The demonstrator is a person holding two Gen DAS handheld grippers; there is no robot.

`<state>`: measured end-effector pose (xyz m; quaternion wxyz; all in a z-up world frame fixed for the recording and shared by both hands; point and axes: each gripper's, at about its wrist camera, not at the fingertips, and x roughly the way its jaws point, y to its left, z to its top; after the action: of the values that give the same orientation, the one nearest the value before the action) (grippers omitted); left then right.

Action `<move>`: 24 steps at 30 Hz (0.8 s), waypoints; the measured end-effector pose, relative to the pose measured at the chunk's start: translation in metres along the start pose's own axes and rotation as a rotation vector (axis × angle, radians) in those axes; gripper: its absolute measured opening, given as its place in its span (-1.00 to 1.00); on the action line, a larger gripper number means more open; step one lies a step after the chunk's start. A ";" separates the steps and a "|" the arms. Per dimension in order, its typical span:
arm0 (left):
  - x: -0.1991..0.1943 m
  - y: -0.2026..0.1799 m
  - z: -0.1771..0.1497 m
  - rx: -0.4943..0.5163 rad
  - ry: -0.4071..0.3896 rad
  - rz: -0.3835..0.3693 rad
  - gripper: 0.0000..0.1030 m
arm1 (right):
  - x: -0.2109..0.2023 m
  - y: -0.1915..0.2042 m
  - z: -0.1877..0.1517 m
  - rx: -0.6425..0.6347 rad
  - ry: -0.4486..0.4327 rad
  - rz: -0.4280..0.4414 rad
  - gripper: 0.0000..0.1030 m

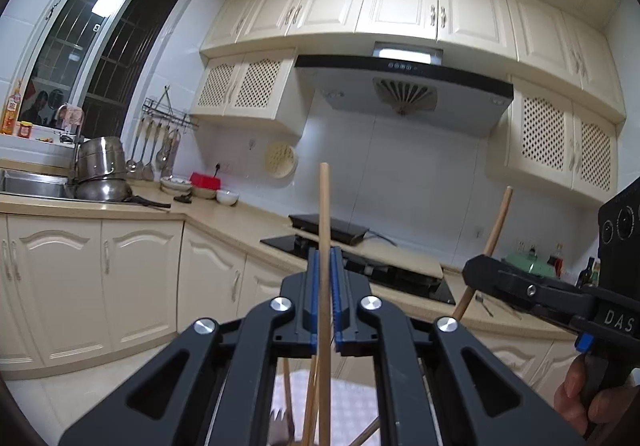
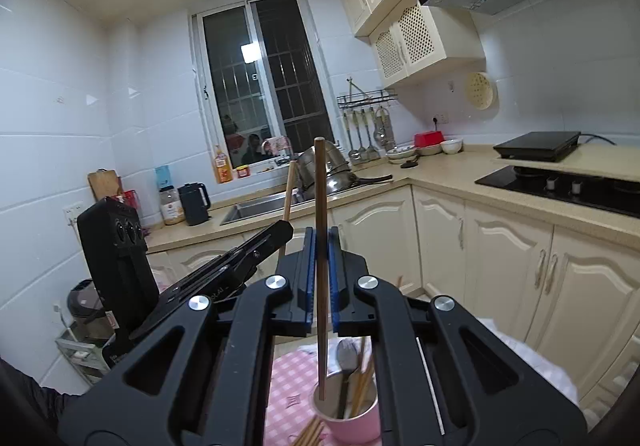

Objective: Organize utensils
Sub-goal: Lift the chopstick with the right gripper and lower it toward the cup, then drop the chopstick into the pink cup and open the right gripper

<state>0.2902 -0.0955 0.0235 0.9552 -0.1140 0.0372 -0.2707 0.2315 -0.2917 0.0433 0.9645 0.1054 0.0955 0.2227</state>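
Note:
My left gripper point(image 1: 324, 252) is shut on a pale wooden chopstick point(image 1: 324, 197) that stands upright between its blue pads. To its right, my right gripper point(image 1: 474, 270) grips a second chopstick point(image 1: 497, 226), tilted. In the right wrist view, my right gripper point(image 2: 320, 234) is shut on a darker chopstick point(image 2: 319, 181), also upright. Its lower end shows over the mouth of a pink cup point(image 2: 360, 426) that holds a spoon point(image 2: 346, 356) and several chopsticks. The left gripper point(image 2: 286, 228) with its stick point(image 2: 289, 189) is close by on the left.
The cup stands on a pink checked cloth point(image 2: 288, 378) with loose chopsticks point(image 2: 310, 434) beside it. Behind are an L-shaped counter point(image 2: 440, 169), a sink point(image 2: 256, 205), stacked pots point(image 1: 102, 165), a hob point(image 2: 560, 185) and hanging ladles point(image 1: 152, 149). A hand point(image 1: 580, 398) holds the right gripper's handle.

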 end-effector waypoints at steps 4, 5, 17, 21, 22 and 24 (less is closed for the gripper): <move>0.017 0.001 -0.012 -0.012 -0.015 0.003 -0.90 | 0.014 -0.011 -0.005 -0.005 0.029 -0.023 -0.88; 0.021 0.003 -0.016 -0.013 -0.012 0.006 -0.90 | 0.017 -0.014 -0.008 -0.002 0.039 -0.028 -0.88; 0.044 0.030 -0.066 -0.073 0.050 0.068 -0.90 | 0.049 -0.026 -0.039 0.019 0.158 -0.042 -0.88; 0.038 0.034 -0.072 -0.077 0.101 0.061 0.35 | 0.057 -0.031 -0.049 0.041 0.220 -0.060 -0.42; 0.031 0.037 -0.072 -0.095 0.087 0.070 0.69 | 0.054 -0.034 -0.051 0.060 0.206 -0.077 0.57; 0.016 0.041 -0.071 -0.103 0.057 0.094 0.73 | 0.040 -0.039 -0.053 0.097 0.134 -0.098 0.86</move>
<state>0.3151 -0.0834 -0.0550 0.9582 -0.1536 0.0837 -0.2263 0.2707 -0.2992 -0.0227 0.9594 0.1320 0.1754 0.1771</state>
